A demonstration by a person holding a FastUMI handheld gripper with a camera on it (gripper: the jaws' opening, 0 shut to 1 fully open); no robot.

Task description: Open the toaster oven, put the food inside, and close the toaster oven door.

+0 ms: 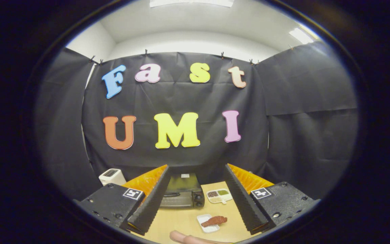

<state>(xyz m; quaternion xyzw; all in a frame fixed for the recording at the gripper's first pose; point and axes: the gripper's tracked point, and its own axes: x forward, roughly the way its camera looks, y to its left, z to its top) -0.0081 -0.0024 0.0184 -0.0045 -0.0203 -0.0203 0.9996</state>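
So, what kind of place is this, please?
Probably a staged recording booth, not a real kitchen: black cloth walls hang around a small wooden table holding a toaster oven and a tray of food. The open claw hovers above them.

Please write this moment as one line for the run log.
stage: start | gripper: open, holding nothing | toaster oven: door closed, beyond fingers | food on white tray: on table between fingers | next: probably open door

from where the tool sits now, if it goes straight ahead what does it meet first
Probably the toaster oven, door shut, beyond the open tool. The food tray lies on the table below that line. Depth is hard to judge here.
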